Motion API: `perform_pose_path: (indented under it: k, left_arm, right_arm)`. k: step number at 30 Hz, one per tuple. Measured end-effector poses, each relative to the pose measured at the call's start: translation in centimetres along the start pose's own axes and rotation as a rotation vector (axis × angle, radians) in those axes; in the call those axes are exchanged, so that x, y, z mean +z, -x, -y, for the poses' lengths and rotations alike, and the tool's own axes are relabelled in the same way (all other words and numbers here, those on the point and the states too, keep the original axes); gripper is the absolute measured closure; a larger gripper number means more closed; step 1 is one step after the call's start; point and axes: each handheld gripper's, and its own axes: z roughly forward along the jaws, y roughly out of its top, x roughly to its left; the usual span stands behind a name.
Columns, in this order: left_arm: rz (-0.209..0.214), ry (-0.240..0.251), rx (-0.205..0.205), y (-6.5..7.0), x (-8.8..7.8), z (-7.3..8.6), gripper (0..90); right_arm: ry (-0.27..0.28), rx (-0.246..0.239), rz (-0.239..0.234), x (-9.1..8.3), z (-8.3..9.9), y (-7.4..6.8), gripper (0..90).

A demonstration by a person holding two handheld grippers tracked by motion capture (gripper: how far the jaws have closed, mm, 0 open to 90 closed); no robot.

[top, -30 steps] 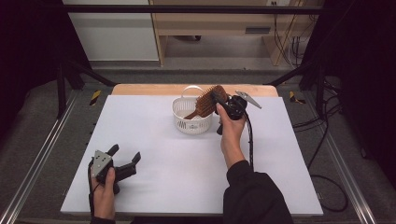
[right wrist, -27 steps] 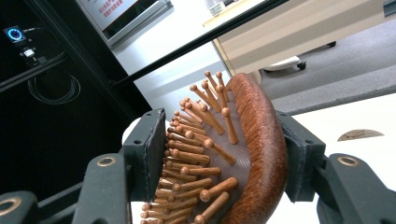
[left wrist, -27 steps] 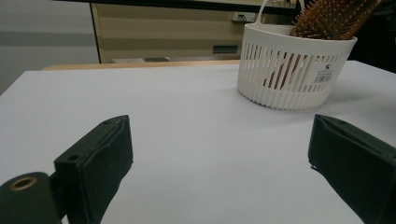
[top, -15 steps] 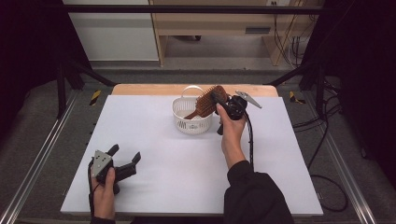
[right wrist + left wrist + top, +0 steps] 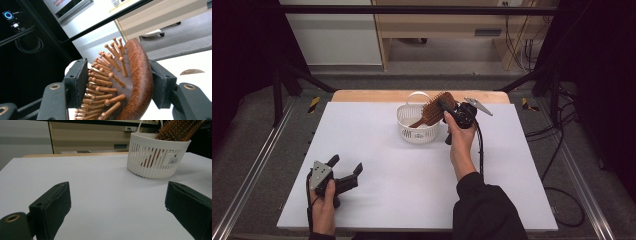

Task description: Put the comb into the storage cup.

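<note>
Spreading white between grey metal rails [image 5: 257, 165]: a table [image 5: 387, 175]. Standing beyond its far edge: a wooden shelf unit [image 5: 452, 30]. Trailing over the floor at the right: black cables [image 5: 557, 152].

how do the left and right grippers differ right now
The left gripper sits low at the near left of the table, jaws wide open with nothing between them. The right gripper is raised at the white basket, its jaws, just opening, around the wooden hairbrush. Each is in a hand.
</note>
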Motion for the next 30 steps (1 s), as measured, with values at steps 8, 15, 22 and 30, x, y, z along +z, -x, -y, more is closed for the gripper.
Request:
perform_pose_path:
  k: [8,15,22,30]
  left_arm:
    - [0.001,-0.001,0.001,0.02,0.01,0.0,6.6]
    - [0.001,0.002,-0.001,0.0,0.0,0.0,6.6]
    - [0.0,0.003,-0.002,-0.01,-0.01,-0.01,6.6]
    - [0.001,0.002,0.0,0.03,0.0,-0.01,6.6]
  right_arm:
    - [-0.01,-0.015,0.019,-0.03,0.06,0.02,32.6]
    - [-0.011,-0.027,0.027,0.0,0.08,-0.12,30.1]
    - [-0.005,-0.025,0.018,-0.06,-0.02,-0.04,29.6]
    - [0.003,-0.08,0.035,-0.3,-0.36,-0.26,24.3]
